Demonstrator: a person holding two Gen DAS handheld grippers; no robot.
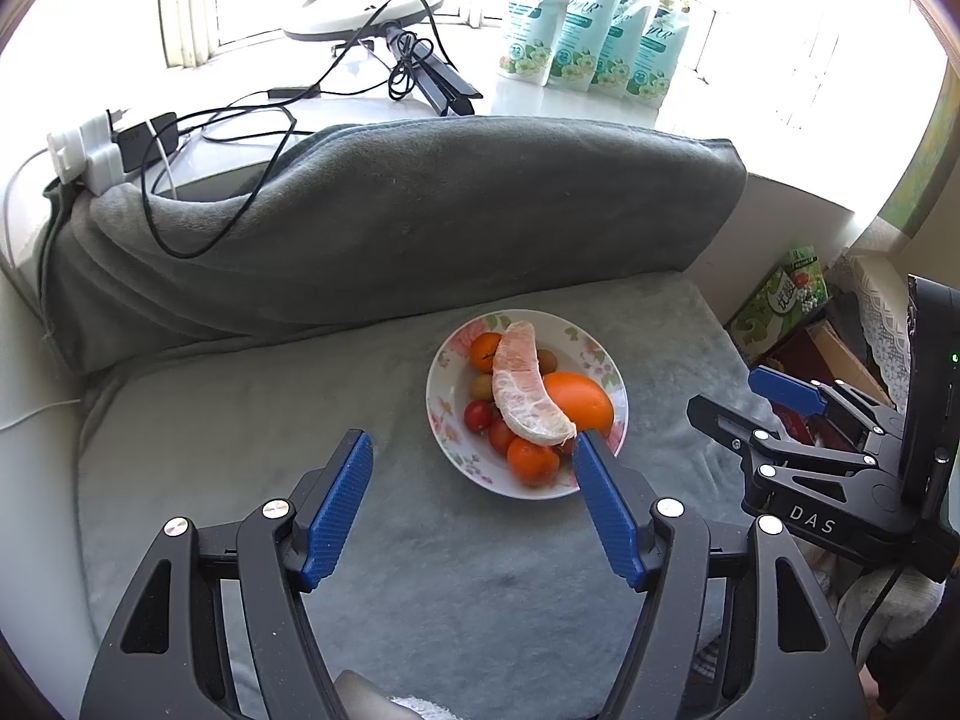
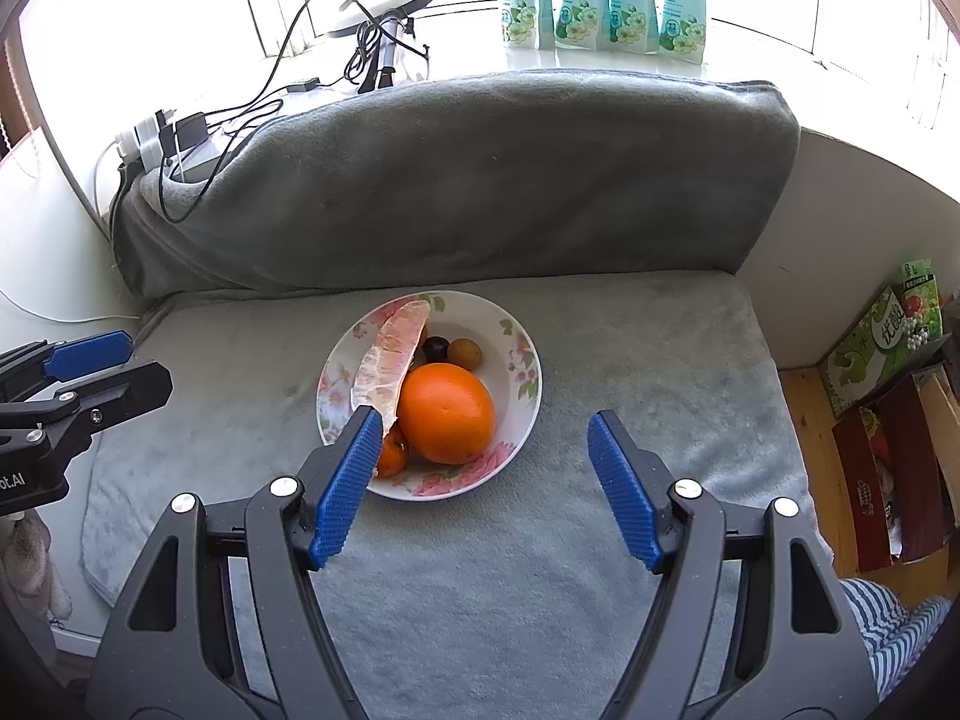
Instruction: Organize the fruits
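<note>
A floral-rimmed bowl [image 1: 447, 384] is seen resting on a grey blanket [image 1: 252, 420] that is spread over a cushioned seat; a folded grey bolster [image 1: 420, 216] is laid along the far side of the seat.

Contents of the bowl: a peeled pomelo segment [image 1: 525, 387] is laid across the top of the pile, with a large orange [image 1: 581, 399] touching it on the right. Smaller items are packed beneath and around: a mandarin [image 1: 531, 461] at the near side, another mandarin [image 1: 485, 351] at the far side, red cherry tomatoes [image 1: 479, 414] at the left, and small brown round fruits [image 1: 480, 385] between them. In the right wrist view a dark round fruit [image 2: 435, 349] is also noted at the far side of the orange.

The left gripper [image 1: 471, 459] is held above the blanket just near of the bowl; its fingers [image 1: 336, 510] are spread apart and nothing is grasped. Its right finger overlaps the near-right rim of the bowl in the view; contact cannot be told.

The right gripper [image 2: 486, 441] is held likewise, fingers [image 2: 624, 492] released and empty, with the left finger in front of the bowl's near-left rim.

On the windowsill beyond, four refill pouches [image 1: 588, 42], a ring lamp [image 1: 366, 6] and tangled cables [image 1: 240, 120] are recorded. Cartons [image 2: 882, 348] are stacked on the floor at the right.
</note>
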